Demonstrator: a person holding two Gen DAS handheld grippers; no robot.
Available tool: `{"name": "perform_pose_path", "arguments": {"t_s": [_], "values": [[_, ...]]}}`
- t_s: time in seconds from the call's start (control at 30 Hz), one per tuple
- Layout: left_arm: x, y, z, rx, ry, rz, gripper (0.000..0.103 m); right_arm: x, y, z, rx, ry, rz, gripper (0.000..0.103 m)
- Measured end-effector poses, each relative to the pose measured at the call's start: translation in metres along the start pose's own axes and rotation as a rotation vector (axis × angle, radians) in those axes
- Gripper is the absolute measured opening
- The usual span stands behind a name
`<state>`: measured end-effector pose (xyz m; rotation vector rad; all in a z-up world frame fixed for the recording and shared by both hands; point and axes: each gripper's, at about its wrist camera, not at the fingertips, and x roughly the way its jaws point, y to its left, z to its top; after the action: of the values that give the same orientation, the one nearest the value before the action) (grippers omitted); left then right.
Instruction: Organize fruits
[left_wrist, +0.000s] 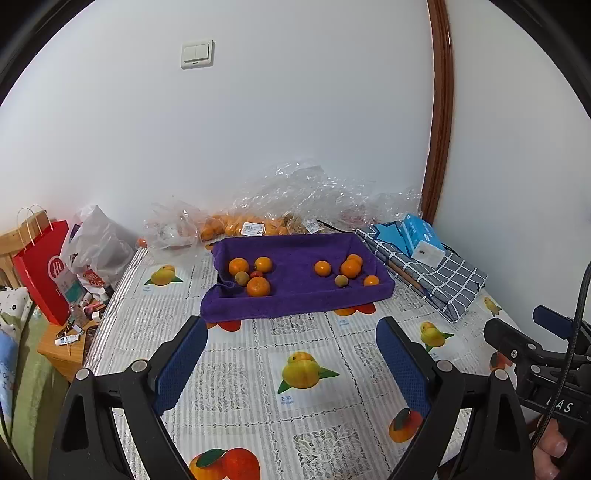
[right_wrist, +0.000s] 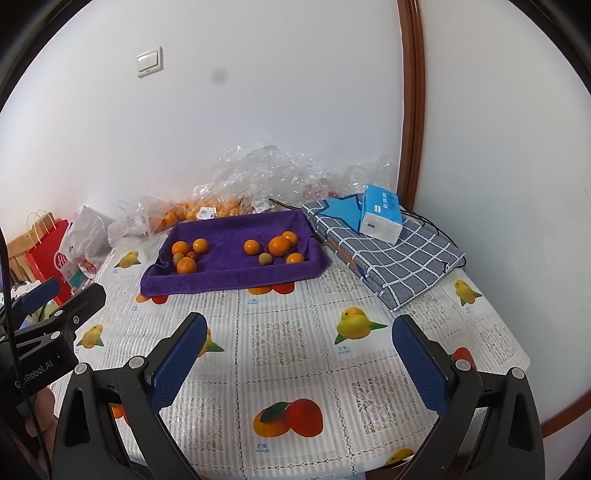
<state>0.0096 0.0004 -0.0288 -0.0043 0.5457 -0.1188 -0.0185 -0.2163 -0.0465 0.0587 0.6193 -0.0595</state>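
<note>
A purple towel-lined tray (left_wrist: 295, 295) (right_wrist: 236, 278) sits at the far middle of the table. Its left side holds several oranges (left_wrist: 258, 286) (right_wrist: 186, 265), a small brownish fruit (left_wrist: 242, 278) and a small red fruit (left_wrist: 256, 274). Its right side holds several oranges (left_wrist: 350, 267) (right_wrist: 279, 246) and a brownish fruit (left_wrist: 341, 280) (right_wrist: 265, 259). My left gripper (left_wrist: 291, 325) is open and empty, short of the tray. My right gripper (right_wrist: 299, 325) is open and empty, also short of the tray.
Clear plastic bags with oranges (left_wrist: 236, 225) (right_wrist: 192, 212) lie behind the tray by the wall. A folded grey checked cloth (left_wrist: 436, 284) (right_wrist: 391, 258) with a blue tissue pack (left_wrist: 421, 238) (right_wrist: 382, 214) lies right. A red paper bag (left_wrist: 42, 269) stands left. The other gripper shows at each view's edge (left_wrist: 535, 347) (right_wrist: 55, 317).
</note>
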Motion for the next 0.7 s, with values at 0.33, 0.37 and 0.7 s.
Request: {"name": "perform_pose_path", "arguments": {"t_s": [0.33, 0.37, 0.7], "values": [[0.0018, 0.0, 0.0, 0.002, 0.006, 0.003, 0.093, 0.0028, 0.0013, -0.0024, 0.008, 0.006, 0.001, 0.099], [0.002, 0.0001, 0.0, 0.002, 0.006, 0.005, 0.093, 0.0032, 0.0014, -0.0024, 0.007, 0.006, 0.001, 0.099], [0.0036, 0.0024, -0.0008, -0.003, 0.007, 0.006, 0.093, 0.0026, 0.0061, -0.0046, -0.003, 0.003, -0.003, 0.099]]}}
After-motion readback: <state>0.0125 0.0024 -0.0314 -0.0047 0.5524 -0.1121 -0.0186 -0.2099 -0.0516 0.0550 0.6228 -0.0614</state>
